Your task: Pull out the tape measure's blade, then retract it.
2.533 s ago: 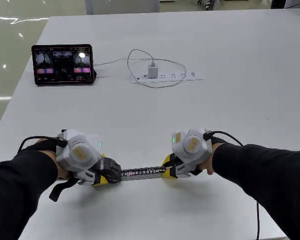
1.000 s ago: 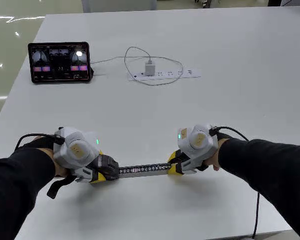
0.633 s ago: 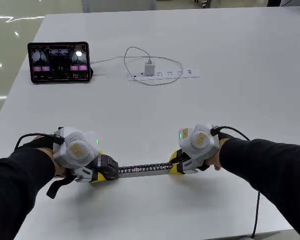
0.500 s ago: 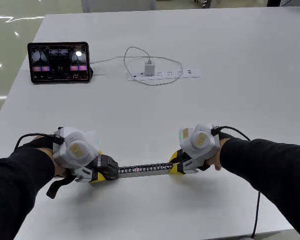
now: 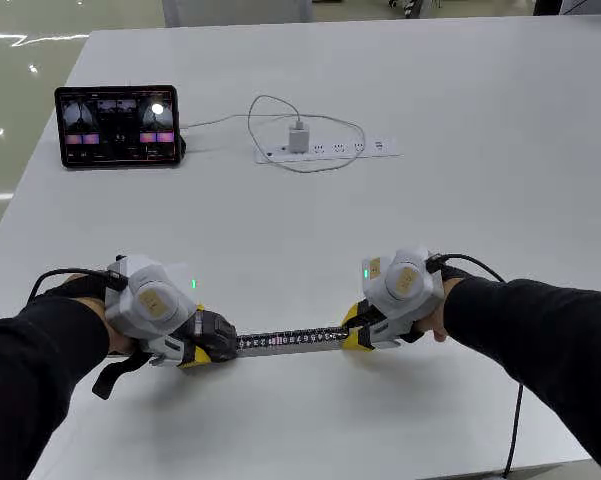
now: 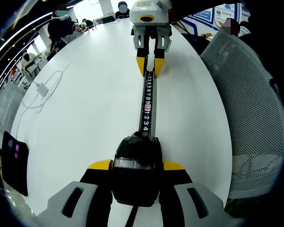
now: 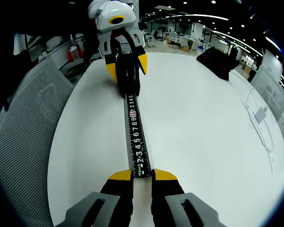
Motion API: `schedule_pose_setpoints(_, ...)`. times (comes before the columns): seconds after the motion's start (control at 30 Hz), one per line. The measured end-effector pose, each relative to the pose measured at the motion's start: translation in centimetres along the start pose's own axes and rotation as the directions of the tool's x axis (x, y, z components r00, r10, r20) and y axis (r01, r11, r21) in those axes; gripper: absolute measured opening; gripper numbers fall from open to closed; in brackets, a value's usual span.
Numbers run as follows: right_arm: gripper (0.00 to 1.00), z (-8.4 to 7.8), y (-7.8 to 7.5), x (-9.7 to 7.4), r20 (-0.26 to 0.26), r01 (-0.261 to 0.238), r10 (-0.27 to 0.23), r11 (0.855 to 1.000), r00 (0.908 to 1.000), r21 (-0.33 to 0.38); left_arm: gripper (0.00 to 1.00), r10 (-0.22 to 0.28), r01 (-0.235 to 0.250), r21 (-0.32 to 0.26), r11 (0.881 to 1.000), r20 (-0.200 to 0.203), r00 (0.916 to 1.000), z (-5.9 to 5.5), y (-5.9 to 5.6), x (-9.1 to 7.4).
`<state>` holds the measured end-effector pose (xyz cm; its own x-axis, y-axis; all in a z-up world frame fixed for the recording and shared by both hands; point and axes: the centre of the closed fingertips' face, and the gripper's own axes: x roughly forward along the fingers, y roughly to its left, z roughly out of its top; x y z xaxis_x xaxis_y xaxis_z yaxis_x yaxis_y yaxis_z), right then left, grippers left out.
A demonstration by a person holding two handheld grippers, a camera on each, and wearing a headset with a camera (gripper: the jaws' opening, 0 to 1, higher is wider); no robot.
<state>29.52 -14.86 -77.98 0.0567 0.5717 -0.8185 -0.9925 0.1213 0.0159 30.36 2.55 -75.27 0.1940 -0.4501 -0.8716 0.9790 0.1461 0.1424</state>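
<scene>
The left claw point(image 6: 137, 165) is clamped on the tape measure's black case point(image 5: 216, 336), one yellow-tipped jaw on each side, low over the near part of the white table point(image 5: 430, 120). The blade point(image 7: 134, 137) runs out of the case straight across to the right claw point(image 7: 142, 175), whose jaws are closed together on the blade's free end. The drawn-out stretch lies level with its printed numbers facing up; whether it touches the table I cannot tell. The two claws face each other along the blade, well apart. Far beyond them a lit tablet point(image 5: 120, 125) stands propped at the table's left, and a white power strip point(image 5: 330, 150) with a charger point(image 5: 298, 137) plugged in lies to its right
</scene>
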Motion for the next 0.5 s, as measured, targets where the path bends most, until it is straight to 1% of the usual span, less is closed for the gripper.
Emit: schedule_pose_setpoints(0.5, 0.10, -0.37, -0.05, -0.22, -0.002, 0.001, -0.001, 1.000, 1.0000, 0.002, 0.32, 0.001, -0.001, -0.002, 1.000, 0.003, 1.0000, 0.00, -0.04, 0.06)
